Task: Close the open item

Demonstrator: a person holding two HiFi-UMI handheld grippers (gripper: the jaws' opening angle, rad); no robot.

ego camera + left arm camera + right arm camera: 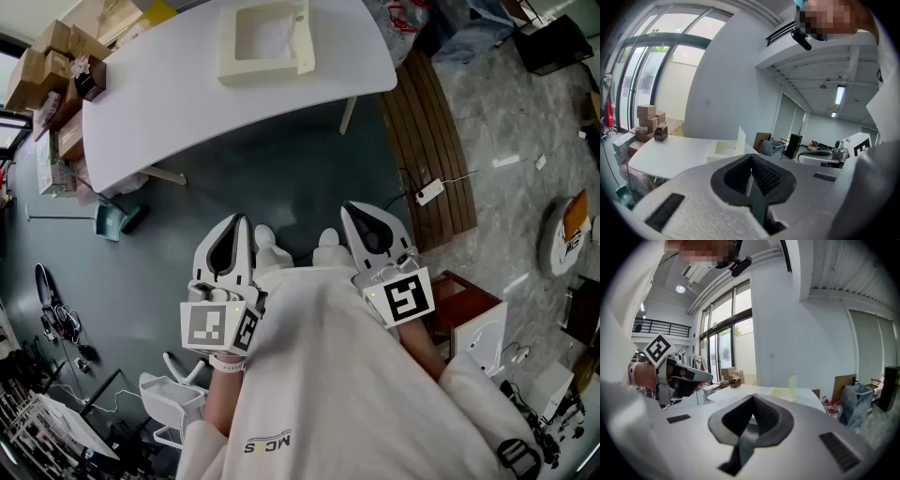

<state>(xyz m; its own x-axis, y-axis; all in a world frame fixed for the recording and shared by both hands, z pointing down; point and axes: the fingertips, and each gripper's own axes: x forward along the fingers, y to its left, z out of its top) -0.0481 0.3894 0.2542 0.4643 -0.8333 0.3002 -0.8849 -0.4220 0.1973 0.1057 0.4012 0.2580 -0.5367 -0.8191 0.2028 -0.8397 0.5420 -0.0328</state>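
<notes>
An open cream box (265, 42) sits on the far side of a white table (169, 103), its lid (302, 37) standing up along the right edge. The same box (723, 147) and its upright lid (740, 137) show ahead in the left gripper view. In the right gripper view the box (783, 391) lies further off. My left gripper (236, 234) and right gripper (361, 223) are held close to my body, well short of the table. Both are shut with nothing between the jaws, as seen at the left gripper (751, 158) and right gripper (753, 400).
Cardboard boxes (56, 56) and a small dark box (89, 80) crowd the table's left end. A slatted wooden platform (427, 150) with a white power strip (429, 192) lies right of the table. A teal dustpan (117, 220) rests on the floor at the left. My feet (267, 246) stand between the grippers.
</notes>
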